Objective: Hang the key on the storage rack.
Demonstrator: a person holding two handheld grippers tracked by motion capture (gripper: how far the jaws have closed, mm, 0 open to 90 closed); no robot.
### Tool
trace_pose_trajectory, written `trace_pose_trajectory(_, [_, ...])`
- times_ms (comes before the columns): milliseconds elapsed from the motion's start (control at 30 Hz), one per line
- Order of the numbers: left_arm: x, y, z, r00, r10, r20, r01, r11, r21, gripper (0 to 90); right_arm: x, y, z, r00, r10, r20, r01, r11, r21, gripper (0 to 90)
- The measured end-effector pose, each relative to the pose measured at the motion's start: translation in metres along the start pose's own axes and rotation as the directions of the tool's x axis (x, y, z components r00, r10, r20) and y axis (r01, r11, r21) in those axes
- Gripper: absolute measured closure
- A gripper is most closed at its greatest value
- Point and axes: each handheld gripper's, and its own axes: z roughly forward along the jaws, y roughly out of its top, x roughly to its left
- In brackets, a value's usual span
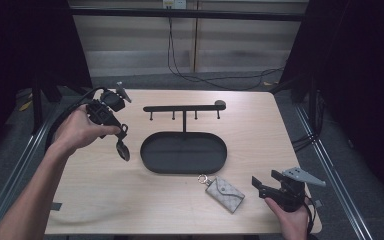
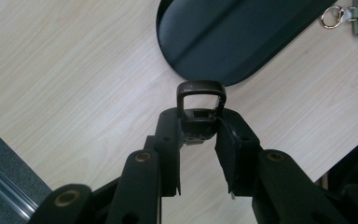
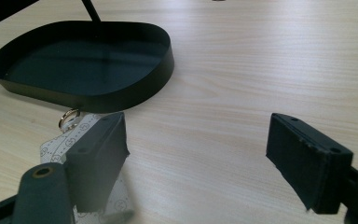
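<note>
Big pale wooden table [image 1: 130, 200] fills the high view, dark floor all round it. On it, centre, a black oval tray [image 1: 183, 152] w/ a thin post rising from its back rim to a crossbar of hooks [image 1: 182, 108], pegs pointing down. Tray's shallow wall and dark floor also sit at top of the left gripper view and top left of the right gripper view.

Next down in size: left gripper [image 1: 121, 132], held in the person's left hand [image 1: 80, 131] over the table's left side, just left of the tray. Jaws pinched in on a dark key fob [image 2: 200, 122], its loop end poking out past the fingertips toward the tray rim. In the high view the fob hangs below the jaws, off the table, prob. clear of the wood but hard to say at that res.

Right gripper [image 1: 266, 183] at the table's near right corner, in the right hand [image 1: 292, 222]. Jaws wide apart, nothing between the pads, bare wood beyond.

Smallest: a grey patterned key pouch [image 1: 225, 194] w/ a metal ring [image 1: 203, 178], flat on the table just in front of the tray, beside the right gripper's left-hand jaw.
</note>
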Motion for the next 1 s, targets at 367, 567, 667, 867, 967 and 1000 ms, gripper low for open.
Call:
trace_pose_trajectory(367, [-0.002,0.017,0.005,1.0,0.002,0.003,-0.002,0.9997,0.025,70.8,0.0,0.0,0.0,1.0,0.0,-0.002,0.0,1.0,0.006,20.4])
trace_pose_trajectory(567, [0.001,0.025,0.009,0.9998,-0.019,0.007,0.019,0.9996,0.022,70.8,0.001,0.0,0.0,1.0,-0.004,-0.007,0.004,1.0,0.008,20.4])
trace_pose_trajectory(667, [-0.001,0.03,0.014,0.9998,-0.019,0.007,0.019,0.9993,0.031,70.8,0.001,0.0,0.0,1.0,-0.004,-0.008,0.005,1.0,0.008,20.4])
trace_pose_trajectory(867, [-0.003,0.038,0.022,0.9998,-0.019,0.007,0.019,0.9992,0.034,70.8,0.0,0.0,0.0,1.0,0.001,-0.007,-0.001,1.0,0.005,20.4])
trace_pose_trajectory(967, [-0.004,0.042,0.022,0.9999,-0.013,0.006,0.013,0.9991,0.04,70.8,0.0,0.0,0.0,1.0,0.001,-0.007,-0.001,1.0,0.005,20.4])
trace_pose_trajectory(1000, [-0.005,0.043,0.021,0.9998,-0.017,0.004,0.017,0.9991,0.038,70.8,0.0,0.0,0.0,1.0,0.001,-0.007,-0.001,1.0,0.005,20.4])
